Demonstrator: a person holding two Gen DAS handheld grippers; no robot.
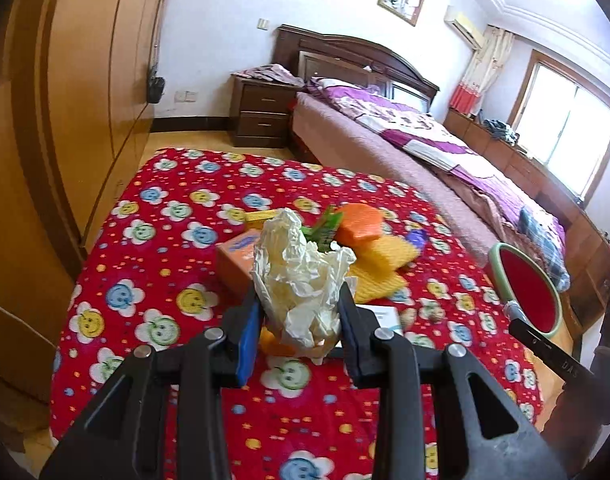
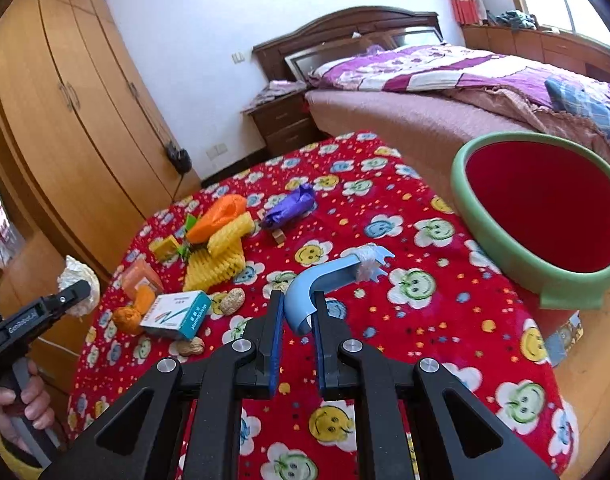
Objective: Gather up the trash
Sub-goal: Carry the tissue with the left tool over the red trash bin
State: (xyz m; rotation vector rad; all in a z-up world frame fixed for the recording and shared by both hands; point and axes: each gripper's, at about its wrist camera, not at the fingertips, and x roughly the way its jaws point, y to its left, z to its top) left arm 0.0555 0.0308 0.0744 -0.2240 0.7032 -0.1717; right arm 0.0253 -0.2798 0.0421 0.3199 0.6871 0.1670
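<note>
My left gripper (image 1: 301,320) is shut on a crumpled white paper wad (image 1: 301,280), held above the red flowered tablecloth (image 1: 165,216); it also shows at the left of the right wrist view (image 2: 79,286). My right gripper (image 2: 299,312) is shut on the curved blue handle (image 2: 325,280) attached to the green-rimmed red bin (image 2: 545,208), which hangs at the table's right edge; the bin also shows in the left wrist view (image 1: 529,292). Loose trash lies on the table: a purple wrapper (image 2: 291,210), orange and yellow foam nets (image 2: 221,236), a white-and-teal box (image 2: 179,314), peanuts (image 2: 231,300).
A wooden wardrobe (image 2: 65,112) stands left of the table. A bed with a purple quilt (image 2: 445,68) and a dark nightstand (image 2: 285,120) are behind it. An orange box (image 1: 235,258) and a yellow box (image 1: 261,218) sit among the trash.
</note>
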